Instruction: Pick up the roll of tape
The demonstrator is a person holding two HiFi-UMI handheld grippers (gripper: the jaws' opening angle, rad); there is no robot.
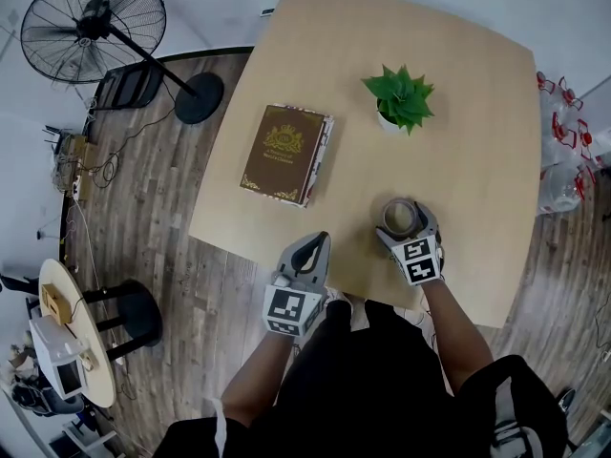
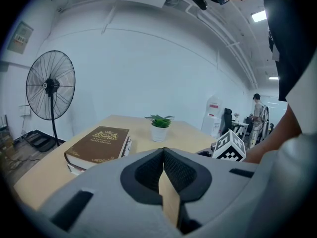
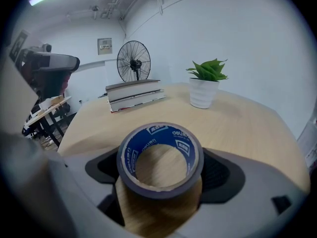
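Right gripper (image 1: pixel 407 225) clamped on roll of tape (image 3: pixel 157 189) near the bench (image 1: pixel 477 141) edge. Left gripper (image 1: pixel 317 242) closed, empty. Plant (image 1: pixel 401 98) and book (image 1: pixel 286 153) well beyond.

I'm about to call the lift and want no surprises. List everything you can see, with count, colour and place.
table: 1, light wood, centre
tape: 1, grey with blue core, near edge of the table
books: small stack, brown and gold cover on top, left part of the table
plant: 1, green in a white pot, far part of the table
fan: 1, black, on the floor at far left
stool: 1, black, on the floor at near left
side table: 1, pale and round, beside the stool
bags: clear with red handles, on the floor at right, count unclear
left gripper: 1, grey, jaws together, empty
right gripper: 1, grey, jaws closed on the tape
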